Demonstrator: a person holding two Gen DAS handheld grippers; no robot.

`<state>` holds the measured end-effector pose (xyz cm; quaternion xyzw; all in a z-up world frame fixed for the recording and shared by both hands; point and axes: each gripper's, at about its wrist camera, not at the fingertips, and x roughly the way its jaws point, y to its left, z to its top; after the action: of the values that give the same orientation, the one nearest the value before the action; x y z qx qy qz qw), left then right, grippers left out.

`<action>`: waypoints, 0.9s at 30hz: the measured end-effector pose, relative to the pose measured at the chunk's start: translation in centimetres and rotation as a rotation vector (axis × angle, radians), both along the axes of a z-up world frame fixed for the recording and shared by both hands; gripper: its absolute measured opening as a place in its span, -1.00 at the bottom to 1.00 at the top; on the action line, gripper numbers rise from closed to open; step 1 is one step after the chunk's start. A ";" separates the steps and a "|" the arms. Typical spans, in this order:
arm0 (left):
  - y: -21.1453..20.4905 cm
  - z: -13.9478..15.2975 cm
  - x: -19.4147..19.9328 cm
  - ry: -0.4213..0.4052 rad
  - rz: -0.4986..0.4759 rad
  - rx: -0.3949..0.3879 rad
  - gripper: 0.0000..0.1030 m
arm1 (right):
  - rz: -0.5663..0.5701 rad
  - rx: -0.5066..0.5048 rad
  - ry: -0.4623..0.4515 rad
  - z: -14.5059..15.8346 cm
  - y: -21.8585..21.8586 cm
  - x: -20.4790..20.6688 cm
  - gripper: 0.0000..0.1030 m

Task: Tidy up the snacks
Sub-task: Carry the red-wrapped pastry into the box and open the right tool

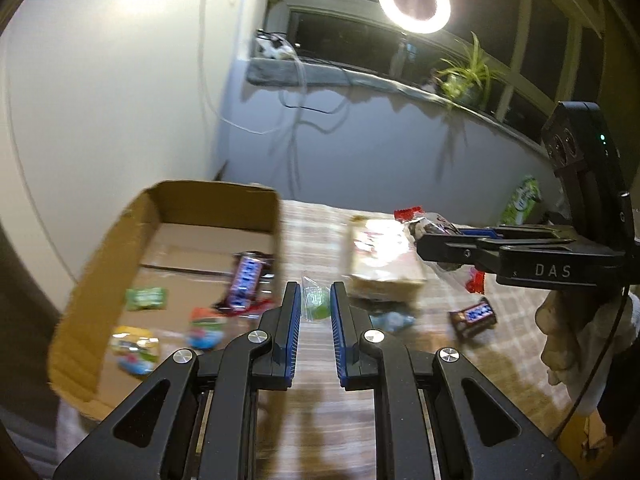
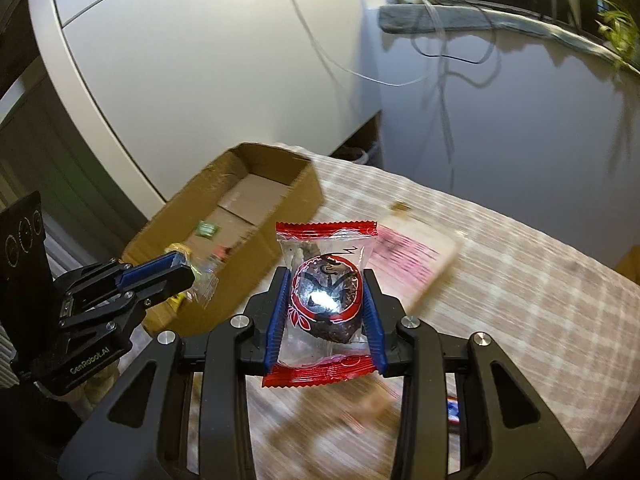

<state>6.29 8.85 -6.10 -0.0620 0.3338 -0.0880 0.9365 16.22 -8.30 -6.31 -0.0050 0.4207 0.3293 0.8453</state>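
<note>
My left gripper [image 1: 316, 300] is shut on a small clear packet with a green candy [image 1: 315, 302], held above the table beside the cardboard box [image 1: 100, 256]. The same gripper [image 2: 188, 270] and its clear packet [image 2: 206, 280] show in the right wrist view, at the box's near wall [image 2: 256, 264]. The box holds a Snickers bar [image 1: 246, 282] and several small candies. My right gripper [image 2: 326, 300] is shut on a red-edged clear packet with a dark round cake [image 2: 326, 292], held above the table. It also shows in the left wrist view [image 1: 424, 240].
On the checked tablecloth [image 1: 420, 360] lie a flat wrapped pack [image 1: 380, 256], a small Snickers [image 1: 474, 316], a blue candy [image 1: 392, 320] and a green bag [image 1: 522, 200]. A wall, window sill with cables and a plant [image 1: 466, 76] stand behind.
</note>
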 end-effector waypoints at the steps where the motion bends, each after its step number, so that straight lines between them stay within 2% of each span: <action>1: 0.7 0.1 -0.1 -0.003 0.015 0.000 -0.74 | 0.009 0.001 -0.001 0.0 0.8 0.1 -0.30; 14: 7.7 -0.5 -0.7 -0.001 0.149 -0.018 -0.74 | 0.126 -0.005 0.016 -0.5 9.8 1.5 -0.30; 27: 9.5 -1.5 -0.9 0.020 0.178 -0.039 -0.74 | 0.180 -0.045 0.051 -2.2 14.5 2.2 -0.29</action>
<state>5.38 18.36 -7.58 -0.1103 0.3344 -0.0101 0.9359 18.44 6.17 -8.53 -0.0533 0.4473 0.3946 0.8009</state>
